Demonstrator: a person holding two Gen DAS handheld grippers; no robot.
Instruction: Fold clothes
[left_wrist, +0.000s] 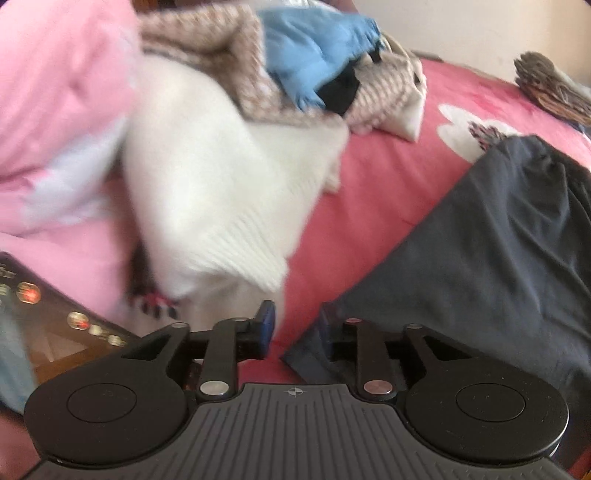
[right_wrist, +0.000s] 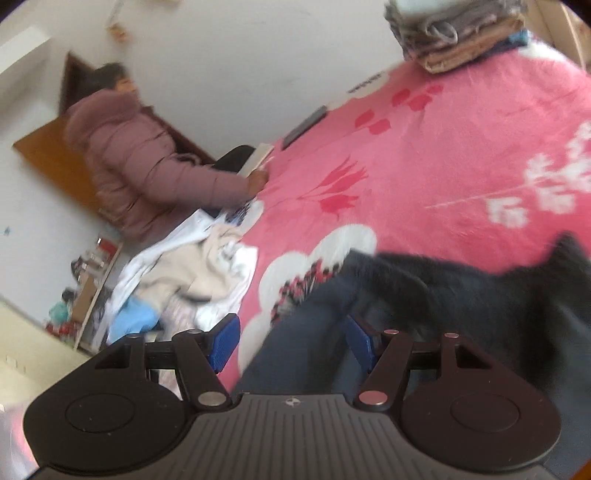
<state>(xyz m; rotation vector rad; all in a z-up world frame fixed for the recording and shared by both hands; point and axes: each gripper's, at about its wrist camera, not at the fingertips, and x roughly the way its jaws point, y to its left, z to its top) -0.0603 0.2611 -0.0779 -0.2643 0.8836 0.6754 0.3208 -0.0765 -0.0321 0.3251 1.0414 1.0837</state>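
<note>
Dark garment (left_wrist: 480, 258) spread over the pink bedspread (left_wrist: 369, 184), on the right of the left wrist view, its near corner reaching down to the left gripper (left_wrist: 295, 325); partly parted there, bare bedspread in the gap, cloth draped at the right-hand finger only, nothing pinched. In the right wrist view, same garment (right_wrist: 461, 295) running up between the fingers of the right gripper (right_wrist: 291, 343); spread wide, pads not visibly pressing on it. Judged step: taking hold of two edges for a fold. Slide the left jaws further onto the corner before closing, so as to catch one full layer and no bedspread; close the right on the hem, not on a bunched ridge; lift both together, level, and keep the cloth taut between them; lay it over flat and check that the edges meet. Steer clear of the white knit (left_wrist: 221, 184) and the loose heap behind it on the left; leave the folded stack (right_wrist: 454, 37) at the far end and the seated person (right_wrist: 147, 166) undisturbed.
</note>
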